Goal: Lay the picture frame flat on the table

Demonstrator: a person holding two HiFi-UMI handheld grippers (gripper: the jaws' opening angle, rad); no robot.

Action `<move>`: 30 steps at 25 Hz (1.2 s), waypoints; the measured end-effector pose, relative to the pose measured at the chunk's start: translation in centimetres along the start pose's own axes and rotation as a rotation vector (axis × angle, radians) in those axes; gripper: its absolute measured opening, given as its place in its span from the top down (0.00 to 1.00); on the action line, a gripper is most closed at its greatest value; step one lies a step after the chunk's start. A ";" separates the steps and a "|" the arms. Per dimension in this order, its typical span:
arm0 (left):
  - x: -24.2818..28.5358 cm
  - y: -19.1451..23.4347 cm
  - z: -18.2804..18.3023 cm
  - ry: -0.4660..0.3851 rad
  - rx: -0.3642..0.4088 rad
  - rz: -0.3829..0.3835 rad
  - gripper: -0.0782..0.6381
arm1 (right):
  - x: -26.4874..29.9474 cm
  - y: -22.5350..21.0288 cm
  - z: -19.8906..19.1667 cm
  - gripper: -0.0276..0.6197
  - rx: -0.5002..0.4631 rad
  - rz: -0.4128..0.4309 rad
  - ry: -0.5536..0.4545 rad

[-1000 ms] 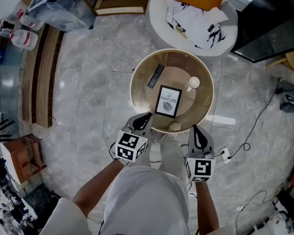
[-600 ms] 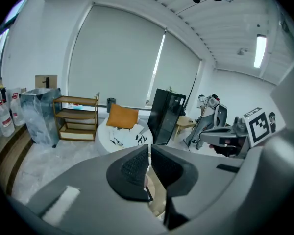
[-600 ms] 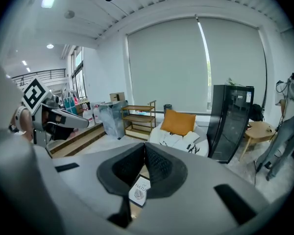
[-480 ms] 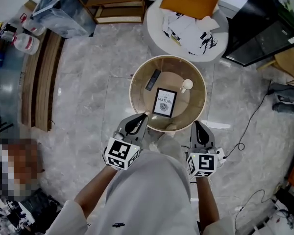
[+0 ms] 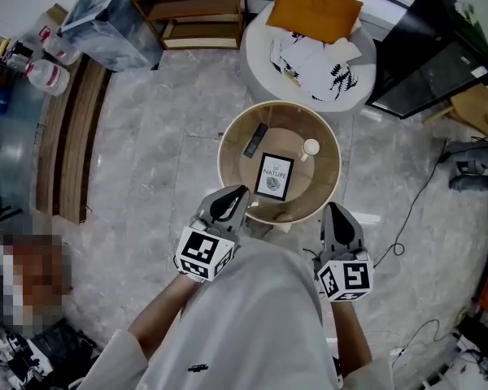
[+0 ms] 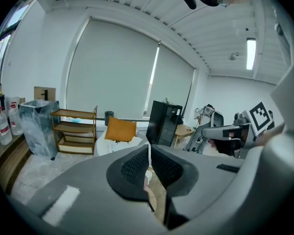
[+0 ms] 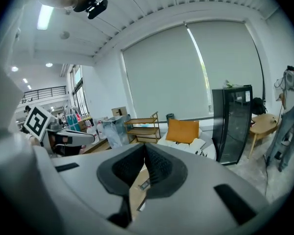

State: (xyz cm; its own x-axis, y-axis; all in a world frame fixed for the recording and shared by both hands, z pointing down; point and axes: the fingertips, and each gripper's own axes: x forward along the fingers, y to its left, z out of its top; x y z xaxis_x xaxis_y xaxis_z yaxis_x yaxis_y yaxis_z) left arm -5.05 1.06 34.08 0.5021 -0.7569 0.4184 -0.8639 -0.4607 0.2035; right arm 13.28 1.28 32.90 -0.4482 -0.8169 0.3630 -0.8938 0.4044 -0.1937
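While my left claw and right claw hang shut, empty, the picture frame lies ahead, nearer left.

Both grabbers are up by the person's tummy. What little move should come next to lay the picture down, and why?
Probably reach the right gripper forward and down toward the picture frame. It and the left gripper are both shut, empty and short of the frame, which sits untouched on the round table, so nothing can tip it yet.
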 end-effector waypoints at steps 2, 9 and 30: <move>0.0 0.2 0.3 -0.002 0.001 -0.003 0.87 | -0.1 0.6 0.5 0.95 -0.038 0.016 -0.007; 0.7 -0.5 1.2 0.002 0.007 -0.032 0.87 | 0.1 1.2 1.7 0.95 -0.097 0.044 -0.013; -0.2 -2.0 1.7 -0.002 0.000 -0.021 0.87 | -0.3 1.1 2.3 0.95 -0.101 0.094 -0.006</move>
State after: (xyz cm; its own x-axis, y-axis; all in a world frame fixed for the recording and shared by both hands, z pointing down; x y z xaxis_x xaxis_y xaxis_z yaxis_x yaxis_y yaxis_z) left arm -3.38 1.32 32.07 0.5200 -0.7481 0.4122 -0.8533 -0.4762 0.2122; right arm 12.41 1.00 30.44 -0.5303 -0.7756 0.3423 -0.8446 0.5185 -0.1338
